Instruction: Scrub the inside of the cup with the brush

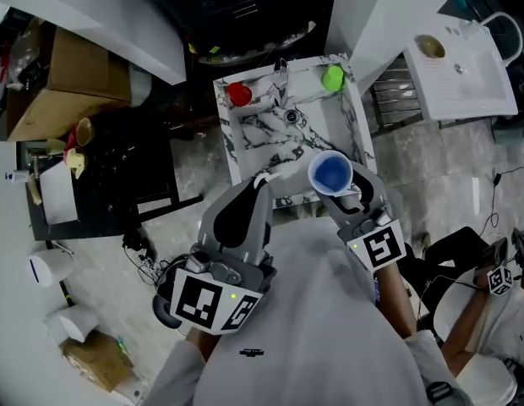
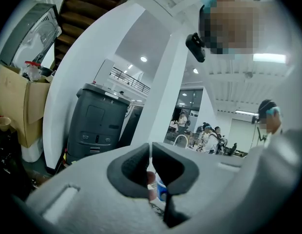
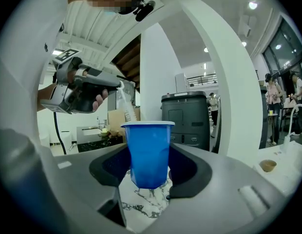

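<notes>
Both tongs are closed: right tongs (image 3: pixel 150 172) clasp the upright, mouth-up cup (image 3: pixel 149 147), left tongs (image 2: pixel 151 168) pinch the brush (image 3: pixel 124 105) slanting cupward.

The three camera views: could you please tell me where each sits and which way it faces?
Head view: on the person's head, facing down at the marbled basin, left gripper and right gripper.
Left gripper view: on that gripper, tilted up into the hall; its jaws pinch the brush.
Right gripper view: on that gripper, roughly level; its jaws clamp the blue cup.
Shared: head and right gripper views both show blue cup and left gripper.
</notes>
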The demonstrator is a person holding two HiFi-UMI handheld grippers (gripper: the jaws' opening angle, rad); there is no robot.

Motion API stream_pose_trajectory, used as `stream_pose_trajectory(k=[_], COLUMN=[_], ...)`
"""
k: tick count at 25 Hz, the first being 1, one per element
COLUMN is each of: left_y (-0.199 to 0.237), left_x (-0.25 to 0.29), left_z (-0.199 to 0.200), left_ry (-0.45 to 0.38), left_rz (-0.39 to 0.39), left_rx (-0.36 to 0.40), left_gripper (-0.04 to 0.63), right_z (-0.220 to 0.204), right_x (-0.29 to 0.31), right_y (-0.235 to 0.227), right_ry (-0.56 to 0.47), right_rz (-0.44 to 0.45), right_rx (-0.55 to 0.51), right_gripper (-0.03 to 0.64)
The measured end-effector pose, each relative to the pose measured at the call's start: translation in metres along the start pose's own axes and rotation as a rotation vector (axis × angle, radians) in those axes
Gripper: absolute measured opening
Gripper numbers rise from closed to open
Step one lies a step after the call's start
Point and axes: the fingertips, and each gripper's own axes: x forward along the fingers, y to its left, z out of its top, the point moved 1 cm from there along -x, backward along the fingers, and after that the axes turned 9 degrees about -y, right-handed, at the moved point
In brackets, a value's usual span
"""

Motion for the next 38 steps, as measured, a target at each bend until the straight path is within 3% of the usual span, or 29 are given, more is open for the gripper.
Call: stream_pose_trajectory(k=[10,14,22,30,38], left_y=[0.019,0.018,0.007,0.006,0.018], left_x=[-0.012,-0.007,0.007,0.027,0.034], left_z=[-0.002,-0.007,-0.016,-0.023,-0.023], left_ry=[0.041,0.075,0.117,0.137,0.137], left_rz=[-0.111,-0.154,-0.215,-0.212,-0.157], left_rx=[-0.012,-0.051,-0.062,-0.048,0.031], left_gripper=[0.018,0.018,0.018,0.018,0.018], right_z=[-0.026,-0.032,-0.032,-0.03,-0.026], right_x=[0.035,0.042,0.05,0.047,0.045], right_y=[0.025,0.032,0.04,0.044,0.039], right_ry=[0.012,0.077,0.103,0.117,0.102], right_rz=[-0.028,-0.003,0.053,0.084,0.084], right_rx=[-0.116,-0.165,-0.175,-0.159,-0.156], right_gripper=[0.239,0.239,0.239,0.239,0.239])
